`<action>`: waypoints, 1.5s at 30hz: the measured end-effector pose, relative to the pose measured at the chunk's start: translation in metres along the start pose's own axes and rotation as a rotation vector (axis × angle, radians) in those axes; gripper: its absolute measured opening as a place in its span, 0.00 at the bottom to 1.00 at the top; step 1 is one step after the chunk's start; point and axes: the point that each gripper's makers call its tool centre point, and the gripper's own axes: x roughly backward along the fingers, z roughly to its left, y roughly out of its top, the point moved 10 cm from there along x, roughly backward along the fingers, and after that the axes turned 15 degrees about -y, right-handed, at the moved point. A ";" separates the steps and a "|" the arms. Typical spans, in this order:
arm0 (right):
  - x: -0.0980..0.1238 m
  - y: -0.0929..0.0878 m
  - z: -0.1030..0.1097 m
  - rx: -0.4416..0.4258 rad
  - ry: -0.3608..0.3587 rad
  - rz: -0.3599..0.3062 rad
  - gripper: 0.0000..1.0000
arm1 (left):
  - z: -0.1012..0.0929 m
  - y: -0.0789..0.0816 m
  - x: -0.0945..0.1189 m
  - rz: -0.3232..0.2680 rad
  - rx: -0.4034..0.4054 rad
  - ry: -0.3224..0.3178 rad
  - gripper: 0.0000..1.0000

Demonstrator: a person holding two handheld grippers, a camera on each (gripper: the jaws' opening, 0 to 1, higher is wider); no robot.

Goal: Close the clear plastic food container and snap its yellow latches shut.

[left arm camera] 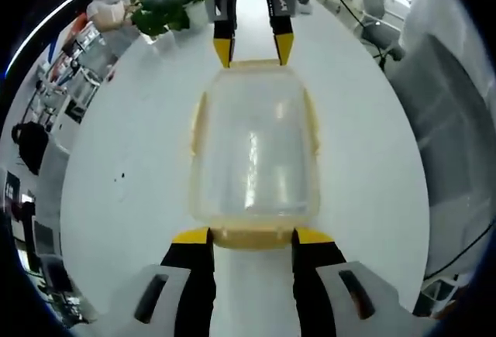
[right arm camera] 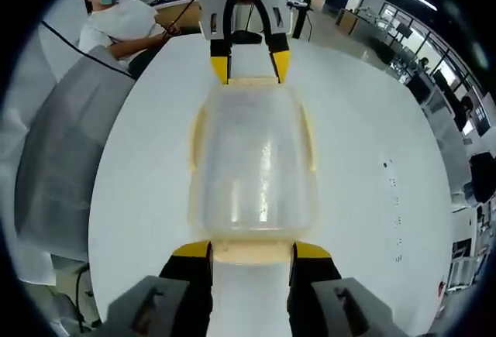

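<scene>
The clear plastic container (left arm camera: pixel 256 151) stands with its lid on, on the round white table (left arm camera: pixel 132 197). Yellow latches run along its long sides (left arm camera: pixel 199 124), and I cannot tell whether they are snapped. My left gripper (left arm camera: pixel 253 236) is open, its yellow-tipped jaws flanking the yellow end latch (left arm camera: pixel 252 238). At the far end the right gripper (left arm camera: pixel 253 49) faces me. In the right gripper view the same container (right arm camera: pixel 252 159) lies ahead. My right gripper (right arm camera: pixel 251 250) is open around its near end latch (right arm camera: pixel 252 252), and the left gripper (right arm camera: pixel 250 64) stands at the far end.
A green plant (left arm camera: pixel 163 8) sits at the table's far edge, with office chairs (left arm camera: pixel 380 12) beyond. A seated person (right arm camera: pixel 116 23) is behind the table. Grey cloth (right arm camera: pixel 54 159) hangs at the left edge. Small dark specks (right arm camera: pixel 391 182) mark the tabletop.
</scene>
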 end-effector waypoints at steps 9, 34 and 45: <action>0.000 -0.011 0.001 -0.013 0.012 0.007 0.35 | 0.001 0.007 -0.008 -0.006 -0.003 -0.012 0.36; -0.015 -0.015 0.008 -0.058 0.062 0.024 0.35 | 0.004 0.000 -0.019 -0.010 0.012 -0.074 0.36; -0.015 -0.017 0.010 -0.080 0.069 0.019 0.36 | 0.005 -0.001 -0.020 -0.011 0.007 -0.092 0.37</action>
